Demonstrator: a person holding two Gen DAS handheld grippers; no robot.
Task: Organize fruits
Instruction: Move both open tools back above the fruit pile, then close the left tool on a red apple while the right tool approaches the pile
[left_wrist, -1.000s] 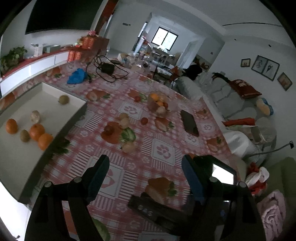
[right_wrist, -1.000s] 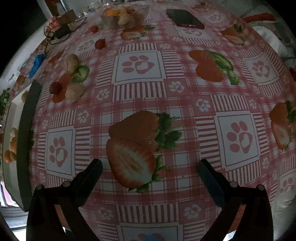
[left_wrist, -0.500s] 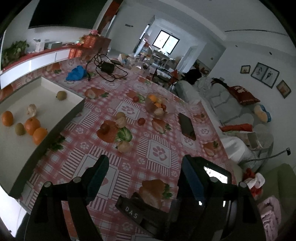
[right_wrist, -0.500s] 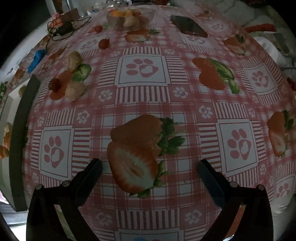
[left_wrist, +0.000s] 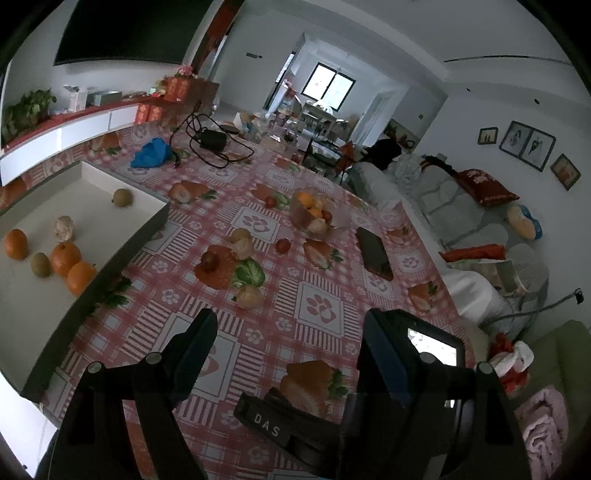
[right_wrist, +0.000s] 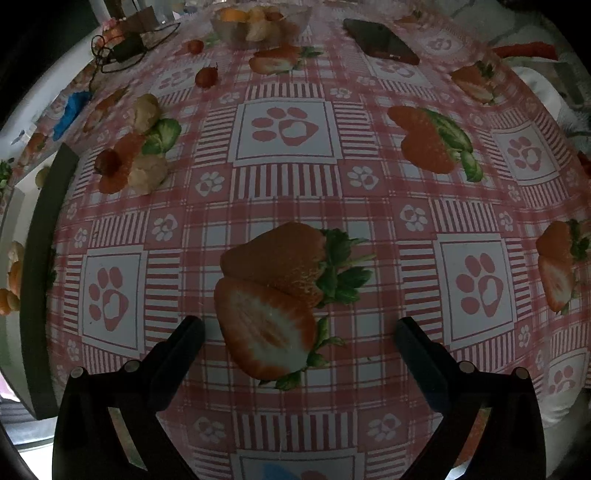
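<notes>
Loose fruit lies on the strawberry-print tablecloth: pale peeled fruits (left_wrist: 250, 296) (left_wrist: 242, 248), a dark red fruit (left_wrist: 209, 260) and small red ones (left_wrist: 283, 245). A clear bowl (left_wrist: 314, 214) holds several oranges and other fruit. A white tray (left_wrist: 44, 295) at left holds three oranges (left_wrist: 65, 254), two kiwis and a peeled fruit. My left gripper (left_wrist: 290, 328) is open and empty, high above the table. My right gripper (right_wrist: 297, 330) is open and empty over the printed strawberry; the fruit cluster (right_wrist: 147, 173) and bowl (right_wrist: 258, 26) lie far ahead.
A black phone (left_wrist: 373, 253) lies right of the bowl, also in the right wrist view (right_wrist: 380, 42). A black charger with cables (left_wrist: 210, 142) and a blue cloth (left_wrist: 153, 157) sit at the far end. The other gripper's body (left_wrist: 369, 424) is below the left gripper. A sofa (left_wrist: 461, 221) runs along the right.
The left gripper has risen and pulled back, so the table and tray look smaller and farther. The right gripper has shifted slightly back. Both stay open and empty.
</notes>
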